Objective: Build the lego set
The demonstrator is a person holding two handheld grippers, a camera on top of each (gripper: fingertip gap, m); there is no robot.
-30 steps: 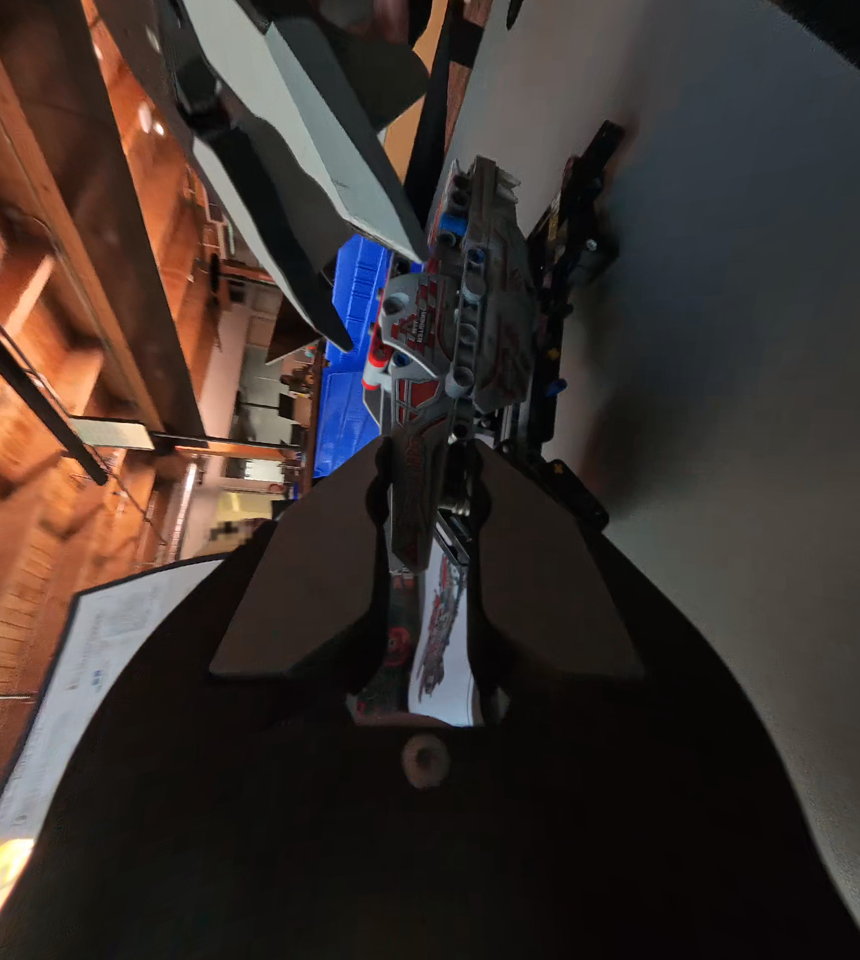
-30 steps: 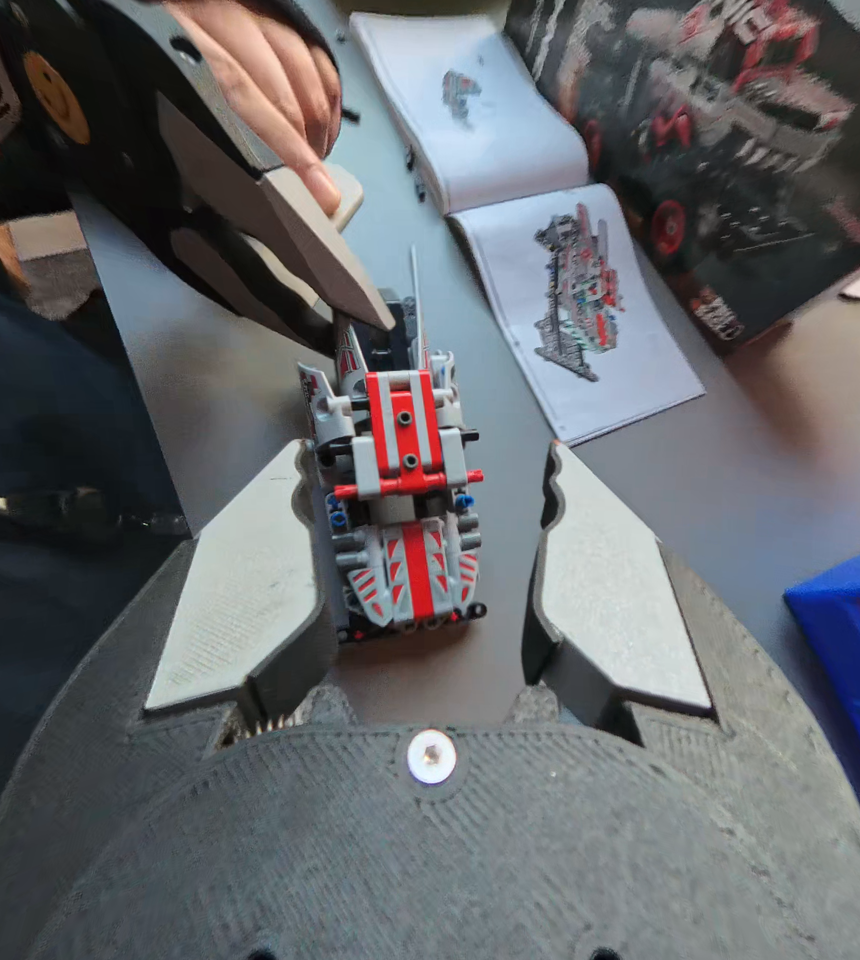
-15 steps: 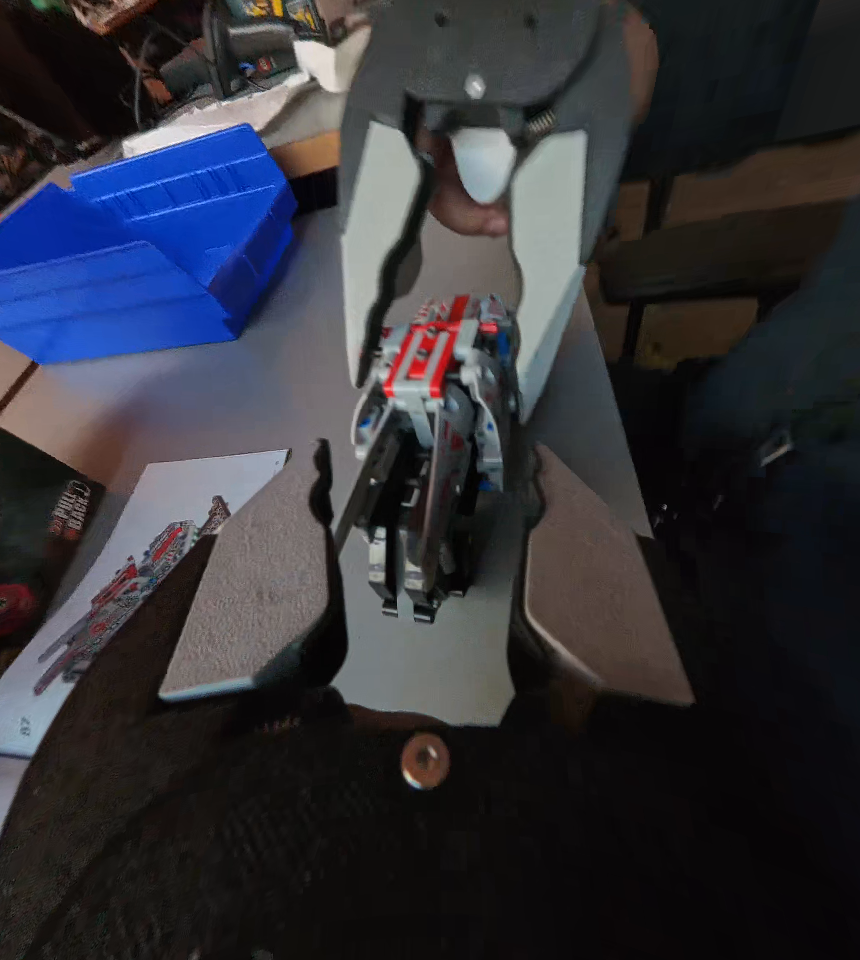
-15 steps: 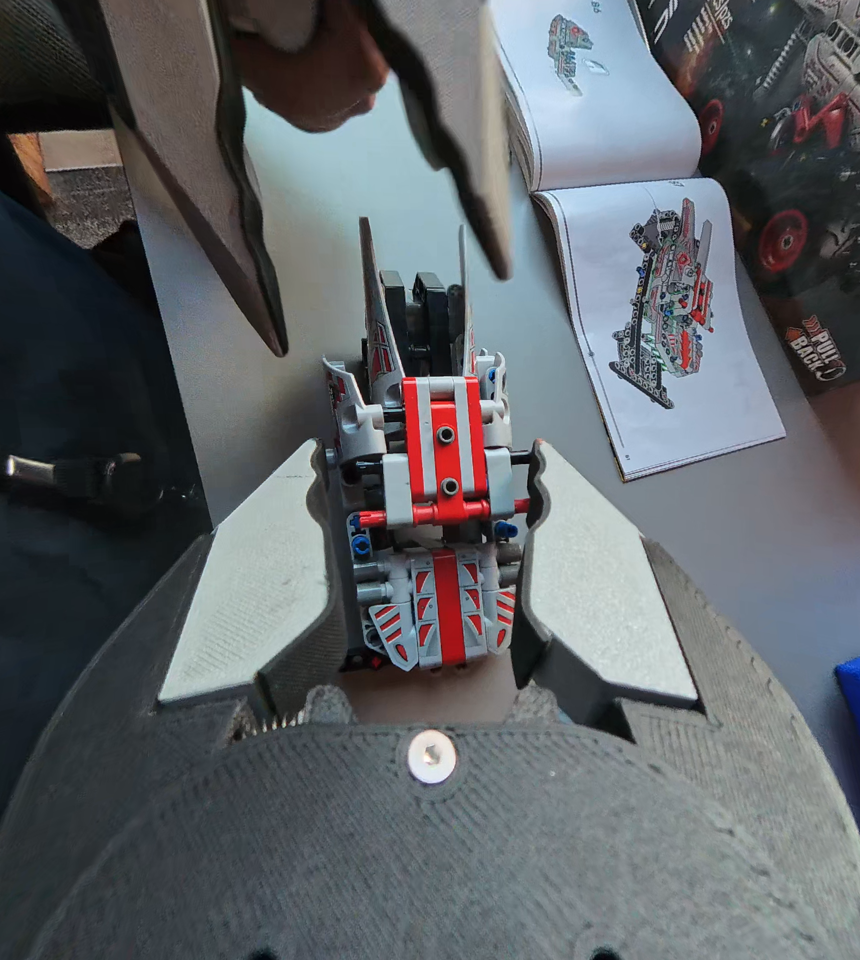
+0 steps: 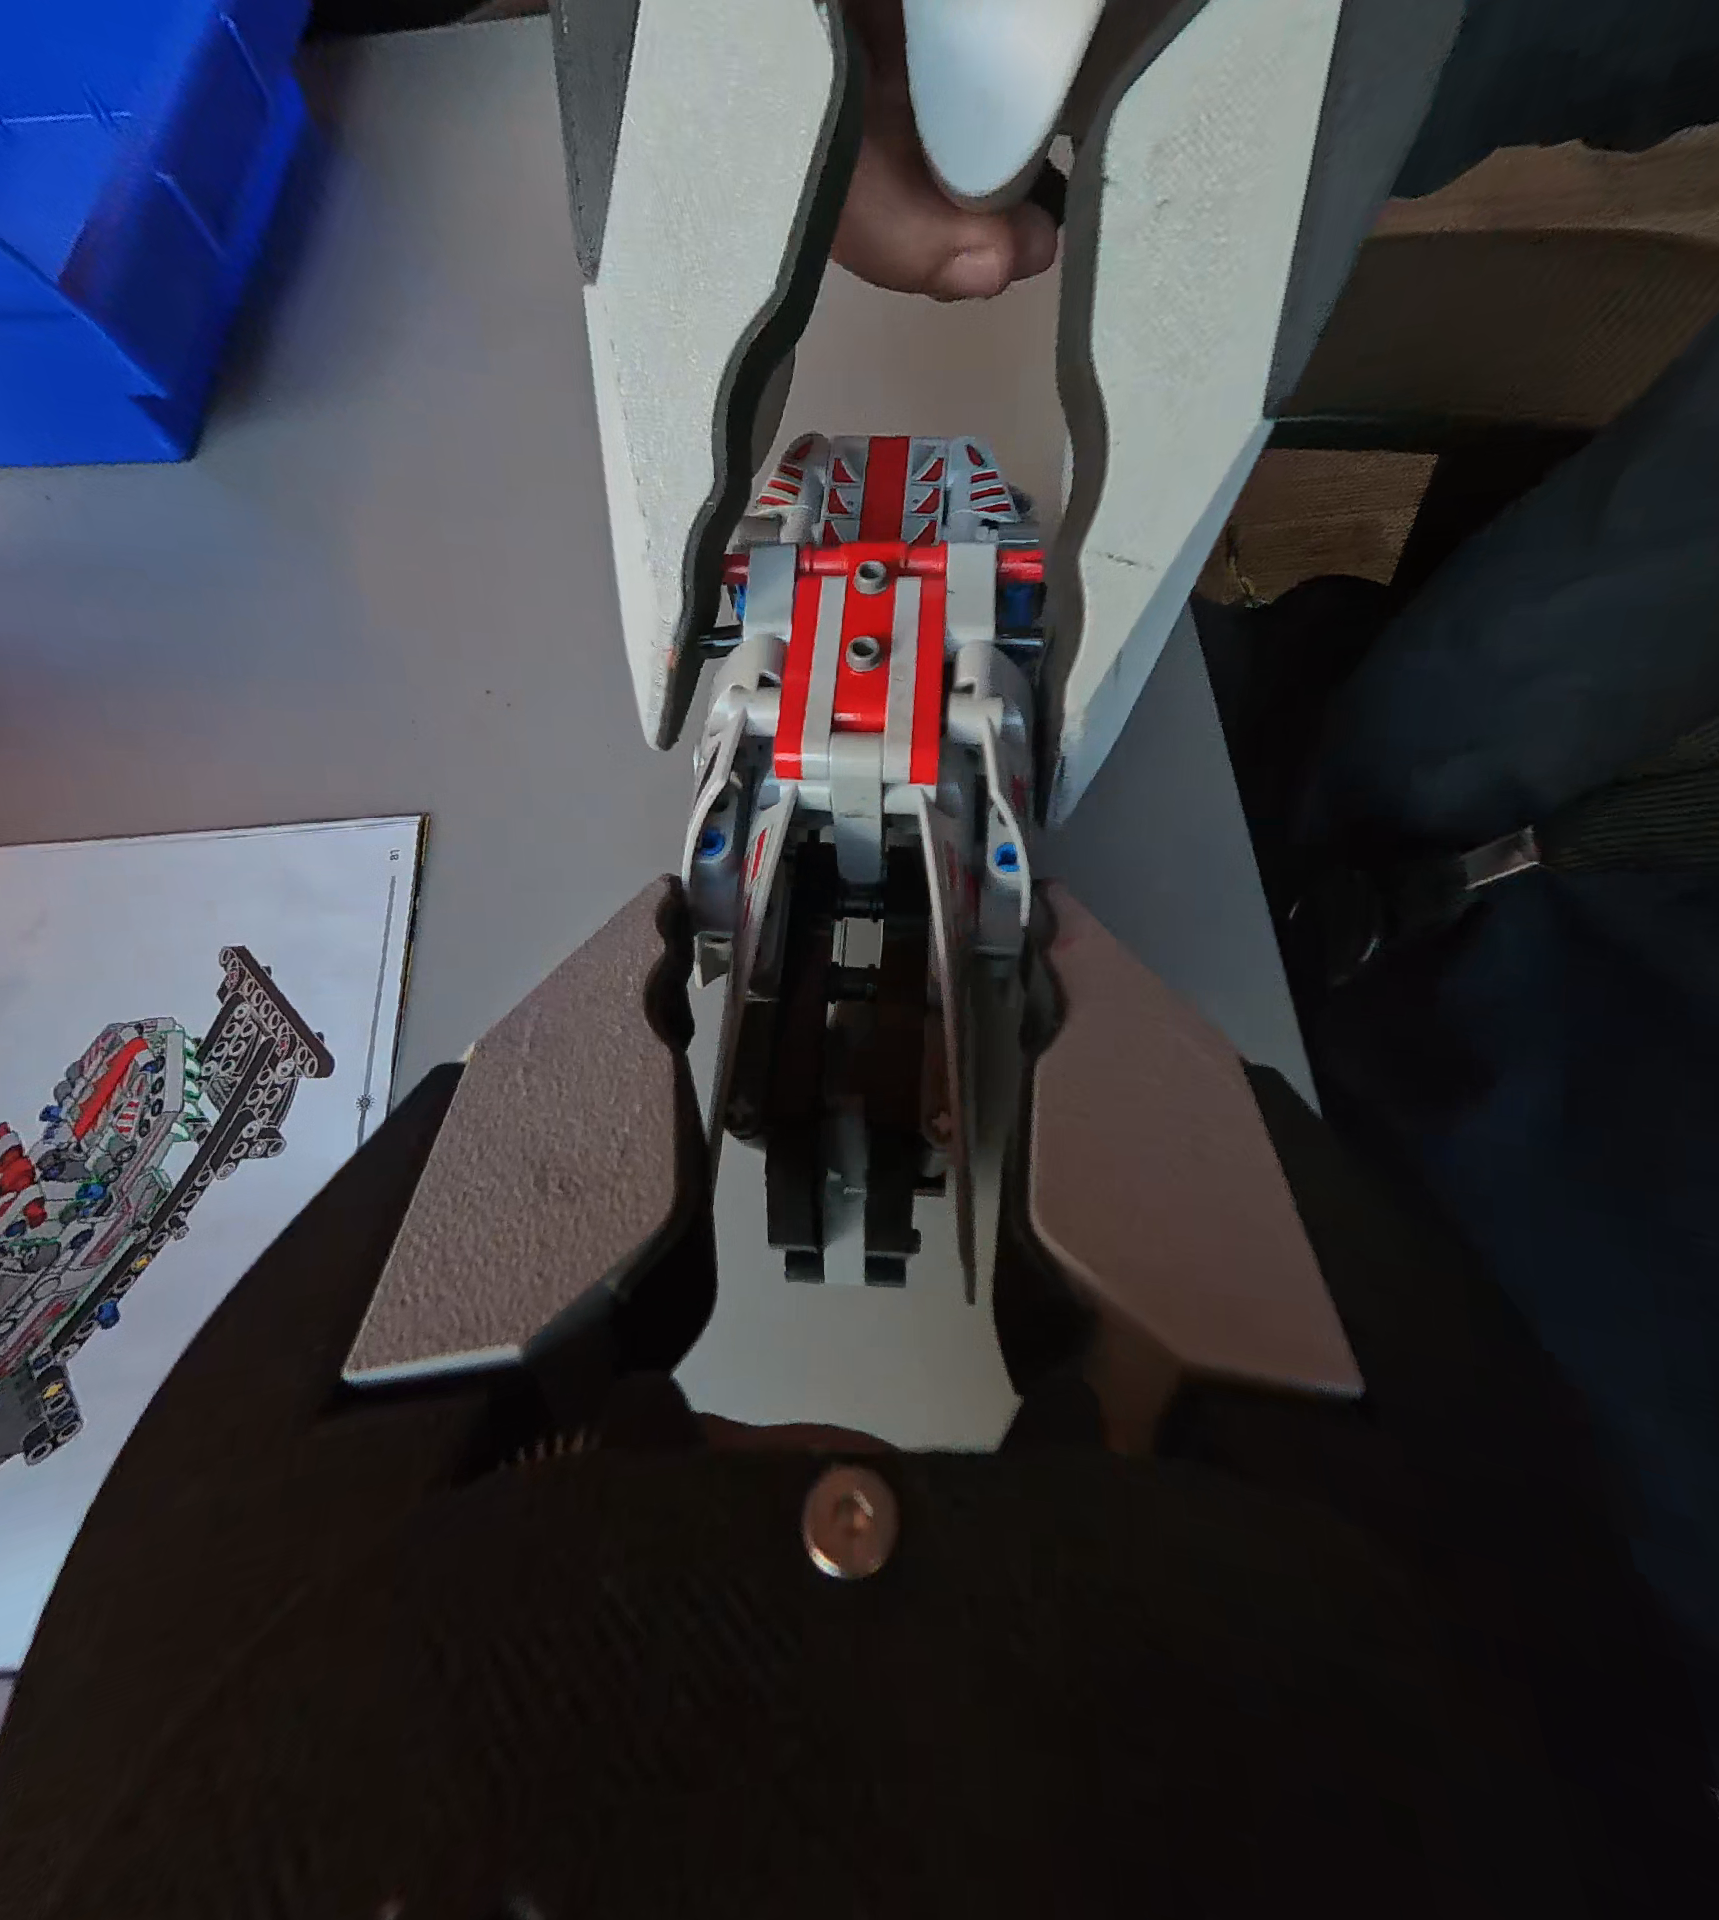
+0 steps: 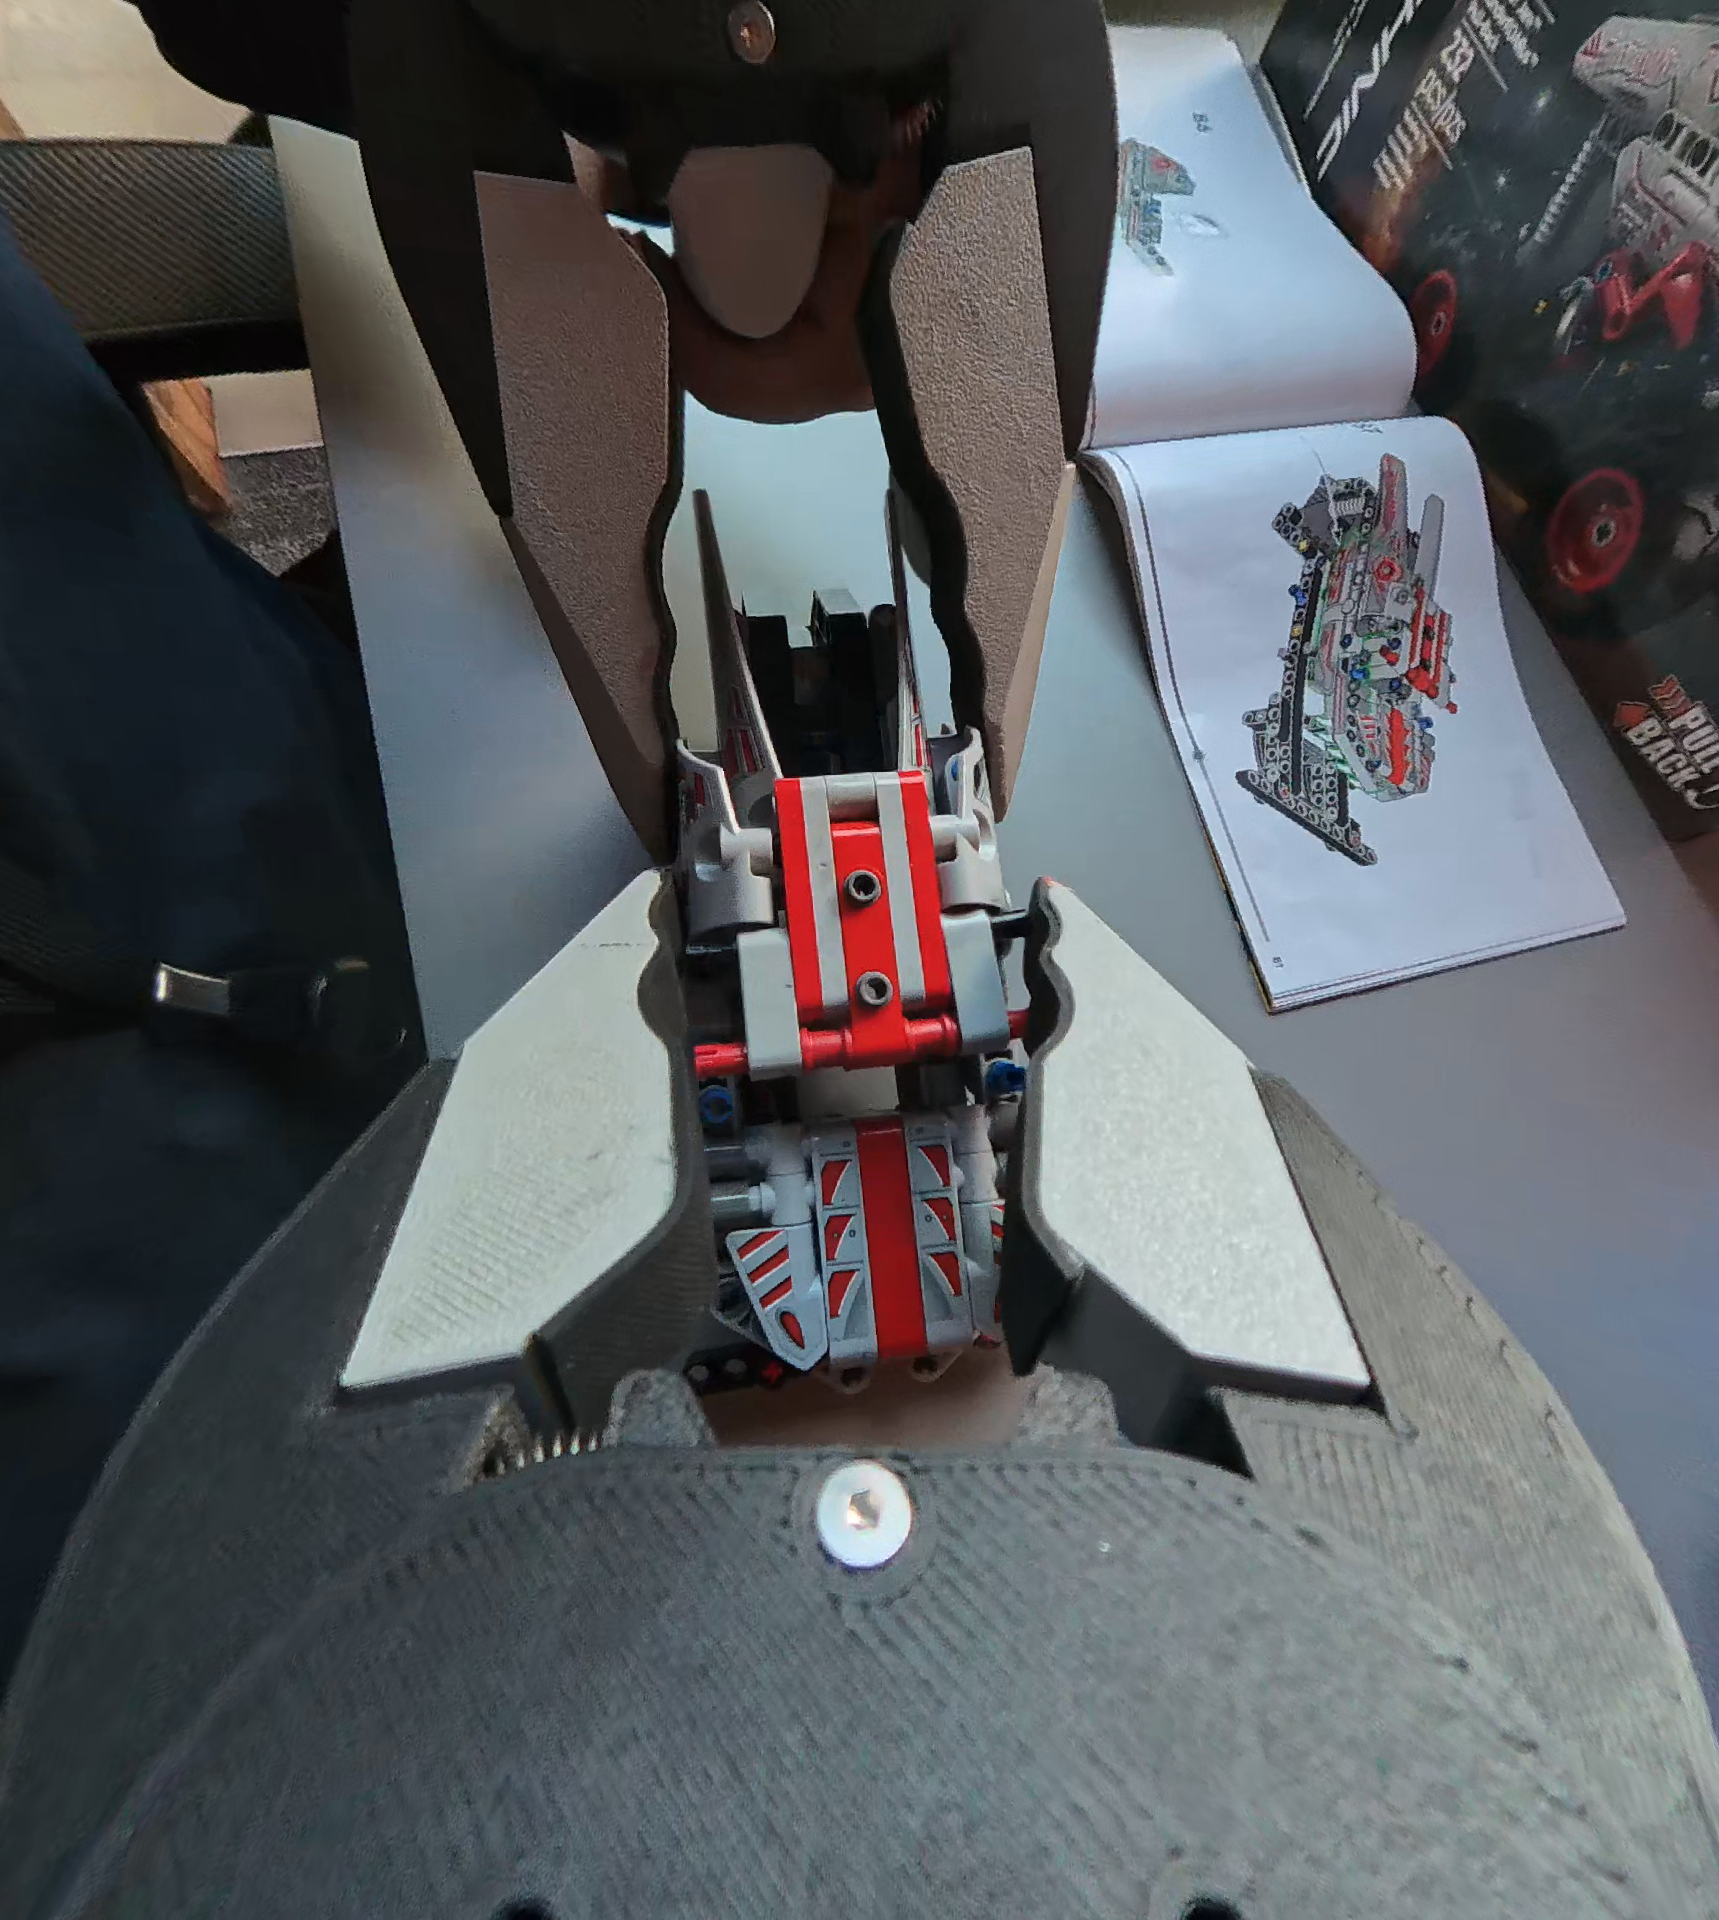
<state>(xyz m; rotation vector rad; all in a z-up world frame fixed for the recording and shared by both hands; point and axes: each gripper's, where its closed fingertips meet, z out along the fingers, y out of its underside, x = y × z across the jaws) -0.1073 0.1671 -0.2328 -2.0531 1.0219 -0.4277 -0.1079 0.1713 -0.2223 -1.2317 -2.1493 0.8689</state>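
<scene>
Left wrist view shows the left gripper [image 5: 855, 914] closed on the tail of the lego model [image 5: 870, 748], fingertips pressing its grey side panels. From the far end, the right gripper [image 6: 850, 909] clamps the model's red-striped nose between its fingers. The model sits on the grey table [image 6: 1457, 1143], beside an open manual [image 6: 1374, 727], the box [image 6: 1613, 312] and a blue bin [image 5: 55, 229].

Glossy plastic against matt, grainy claws

The lego model [image 6: 865, 935] is smooth shiny plastic; right claw [image 6: 850, 935] fingers [image 6: 543, 1174] look rough, layered; booklet [image 6: 1354, 727] at 2 o'clock is paper on the smooth matt desk [image 6: 1457, 1143].
</scene>
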